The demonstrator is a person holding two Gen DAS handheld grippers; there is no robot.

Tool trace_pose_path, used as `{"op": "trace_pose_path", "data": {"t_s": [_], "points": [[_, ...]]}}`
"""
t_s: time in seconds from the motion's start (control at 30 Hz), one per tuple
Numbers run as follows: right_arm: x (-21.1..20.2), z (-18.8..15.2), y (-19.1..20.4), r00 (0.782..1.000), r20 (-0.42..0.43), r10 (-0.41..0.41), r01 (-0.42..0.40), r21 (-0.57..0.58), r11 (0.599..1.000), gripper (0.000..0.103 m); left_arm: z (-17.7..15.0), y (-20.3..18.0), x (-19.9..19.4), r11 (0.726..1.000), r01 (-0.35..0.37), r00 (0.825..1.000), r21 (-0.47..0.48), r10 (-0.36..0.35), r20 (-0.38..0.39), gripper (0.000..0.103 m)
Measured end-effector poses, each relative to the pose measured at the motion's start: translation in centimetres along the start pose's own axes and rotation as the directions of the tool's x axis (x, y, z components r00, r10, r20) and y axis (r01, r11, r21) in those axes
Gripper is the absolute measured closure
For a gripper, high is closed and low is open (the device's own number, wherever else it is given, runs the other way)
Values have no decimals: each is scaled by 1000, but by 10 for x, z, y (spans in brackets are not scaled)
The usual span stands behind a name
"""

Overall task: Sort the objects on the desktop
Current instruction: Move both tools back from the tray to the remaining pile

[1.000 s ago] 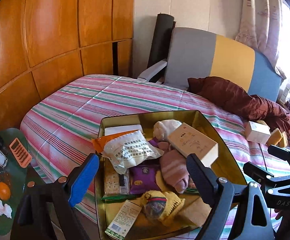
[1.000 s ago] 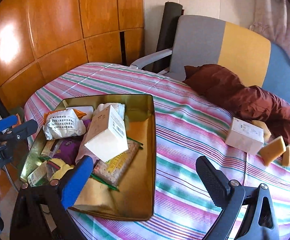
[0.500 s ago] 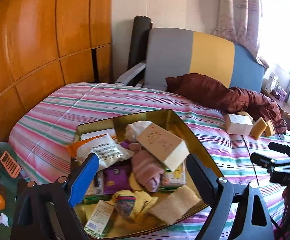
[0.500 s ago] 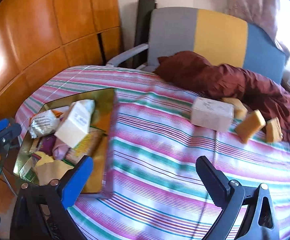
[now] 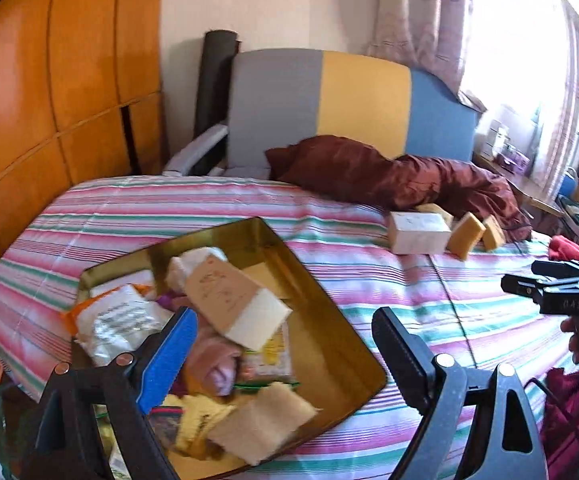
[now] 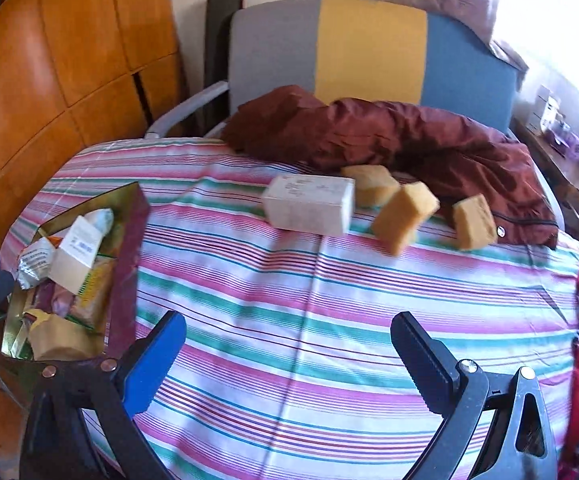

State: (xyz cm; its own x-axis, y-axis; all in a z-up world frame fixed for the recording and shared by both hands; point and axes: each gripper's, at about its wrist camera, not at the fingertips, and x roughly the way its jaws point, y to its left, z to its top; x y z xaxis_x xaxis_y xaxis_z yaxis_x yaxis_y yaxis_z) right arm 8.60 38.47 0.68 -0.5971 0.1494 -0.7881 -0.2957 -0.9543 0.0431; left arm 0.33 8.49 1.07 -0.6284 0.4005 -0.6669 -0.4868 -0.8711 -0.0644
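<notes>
Gold-coloured metal, the tray (image 5: 331, 322) sits at the near-left corner of the striped bedspread (image 6: 289, 320), already heaped with goods — a tan carton (image 5: 233, 300) lying tilted on top, a white printed pouch (image 5: 117, 326) beside it, a pinkish soft bundle (image 5: 215, 364) and a pale sponge (image 5: 261, 428) near the front wall. Well apart from it, against the dark red quilt (image 6: 409, 136), the loose pieces remain: a white box (image 6: 309, 204) lying on its side and three yellow sponge blocks (image 6: 403, 210) just to its right, one half hidden behind the box.

The left gripper (image 5: 285, 344) hangs over the tray with its jaws spread wide and nothing between them. The right gripper (image 6: 289, 354) is likewise wide open and empty, poised above bare stripes and aimed toward the box and sponges.

The step in hand looks like a reach: the tray is largely filled, and the right gripper seems set to fetch one of the pieces left on the bedspread. The next move calls for carrying the right gripper forward across the bed, lowering it so the jaws straddle one item — the white box is nearest its line — and closing on its narrower faces. The sponges will give under pressure, so they would want a deeper bite. Motion blur softens both views.
</notes>
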Motion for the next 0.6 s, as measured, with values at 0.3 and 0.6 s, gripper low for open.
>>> {"op": "trace_pose_path", "data": {"t_s": [0.3,0.6], "points": [[-6,-5,-70,998,-46,-43,50,155,987,0,-2,-34,16,995,74,996,66,-70,-57,14],[-11,-6,-130,996,-48,-74,85,292,953,0,-2,-52,29,989,121,989,81,-113,-99,14]]}}
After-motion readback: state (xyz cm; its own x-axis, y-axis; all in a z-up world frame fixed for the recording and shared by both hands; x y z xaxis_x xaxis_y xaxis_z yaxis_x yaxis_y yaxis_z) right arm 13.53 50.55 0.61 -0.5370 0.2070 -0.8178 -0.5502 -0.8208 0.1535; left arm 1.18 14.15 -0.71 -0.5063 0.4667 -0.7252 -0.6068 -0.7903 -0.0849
